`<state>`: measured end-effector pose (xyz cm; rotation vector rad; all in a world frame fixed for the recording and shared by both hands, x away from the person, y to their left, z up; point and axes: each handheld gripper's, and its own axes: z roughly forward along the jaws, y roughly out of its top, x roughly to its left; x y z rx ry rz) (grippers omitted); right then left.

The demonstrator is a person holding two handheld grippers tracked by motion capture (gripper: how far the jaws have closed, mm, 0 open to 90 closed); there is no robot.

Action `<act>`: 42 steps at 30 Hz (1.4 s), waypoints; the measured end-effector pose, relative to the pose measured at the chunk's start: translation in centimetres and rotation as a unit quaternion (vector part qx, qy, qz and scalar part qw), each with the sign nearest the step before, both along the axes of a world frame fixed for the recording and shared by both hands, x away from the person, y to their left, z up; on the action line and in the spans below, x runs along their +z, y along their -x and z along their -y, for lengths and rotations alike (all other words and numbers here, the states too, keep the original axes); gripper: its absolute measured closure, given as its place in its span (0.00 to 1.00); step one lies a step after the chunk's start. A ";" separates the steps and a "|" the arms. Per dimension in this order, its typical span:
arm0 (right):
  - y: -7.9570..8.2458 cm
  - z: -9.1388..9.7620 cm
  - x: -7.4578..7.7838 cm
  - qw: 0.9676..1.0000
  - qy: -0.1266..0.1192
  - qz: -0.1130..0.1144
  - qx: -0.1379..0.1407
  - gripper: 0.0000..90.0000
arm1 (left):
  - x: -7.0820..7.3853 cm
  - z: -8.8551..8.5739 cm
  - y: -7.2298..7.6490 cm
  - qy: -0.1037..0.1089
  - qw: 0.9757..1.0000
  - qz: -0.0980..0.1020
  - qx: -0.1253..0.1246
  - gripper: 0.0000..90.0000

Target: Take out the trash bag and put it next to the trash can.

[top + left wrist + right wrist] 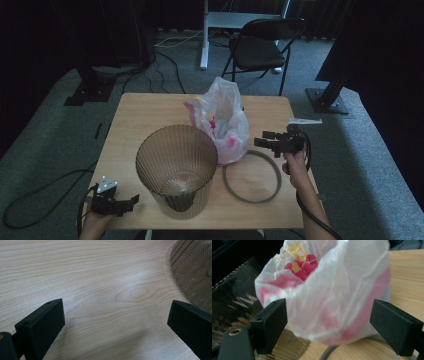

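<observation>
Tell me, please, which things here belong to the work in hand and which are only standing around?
Belonging to the work:
- plastic bag, between the open right tongs
- ribbed bin, upright beside the bag
- grey ring, flat on the table
- left tongs, open over bare wood near the bin

Standing around:
- folding chair
- cables on the floor

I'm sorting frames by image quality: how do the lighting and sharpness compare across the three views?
High view: dim and underexposed, the room's edges nearly black, though the bin and plastic bag read clearly. Left gripper view: bright and sharp on the table wood grain, with soft shadows near the jaws. Right gripper view: motion-blurred, the bag soft and the bin streaked.
</observation>
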<state>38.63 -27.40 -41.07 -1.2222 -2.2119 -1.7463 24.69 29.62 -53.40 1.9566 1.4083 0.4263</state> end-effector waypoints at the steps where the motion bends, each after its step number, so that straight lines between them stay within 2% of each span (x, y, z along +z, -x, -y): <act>1: 0.2 0.2 -0.2 1.000 0.002 0.001 -0.002 0.15 | 0.0 0.0 0.0 0.000 1.000 0.000 0.000 0.01; 4: 0.8 0.8 -0.7 1.000 0.008 0.000 -0.013 0.15 | 0.0 0.0 0.0 -0.002 1.000 0.000 0.000 0.01; 8: 1.6 1.4 -1.3 0.999 0.023 0.010 -0.031 0.15 | 0.0 0.0 0.0 -0.001 1.000 0.000 0.000 0.01; 14: 3.1 1.8 -2.0 0.996 0.062 0.032 -0.055 0.15 | 0.0 0.1 0.0 -0.002 1.000 -0.001 -0.001 0.01; 16: 3.5 2.0 -2.4 0.996 0.061 0.036 -0.057 0.15 | 0.0 0.1 0.0 -0.001 1.000 -0.001 0.000 0.01; 21: 4.5 2.7 -3.5 0.996 0.058 0.028 -0.060 0.15 | 0.0 0.1 0.0 0.000 1.000 -0.001 -0.001 0.01; 24: 5.1 3.3 -4.2 0.995 0.060 0.031 -0.070 0.15 | 0.0 0.0 0.0 0.002 1.000 -0.002 -0.001 0.01; 27: 5.7 3.9 -4.8 0.995 0.051 0.033 -0.076 0.15 | 0.0 0.0 0.0 0.005 1.000 -0.001 0.002 0.01; 31: 6.5 4.7 -5.5 0.994 0.048 0.043 -0.084 0.15 | 0.0 0.0 -0.1 0.005 1.000 -0.001 0.002 0.01; 37: 7.6 5.4 -6.6 0.992 0.064 0.055 -0.091 0.15 | 0.0 0.1 -0.1 0.003 1.000 -0.003 0.003 0.01; 42: 8.2 5.9 -7.2 0.992 0.067 0.046 -0.098 0.15 | 0.0 0.1 -0.1 0.003 1.000 -0.003 0.003 0.01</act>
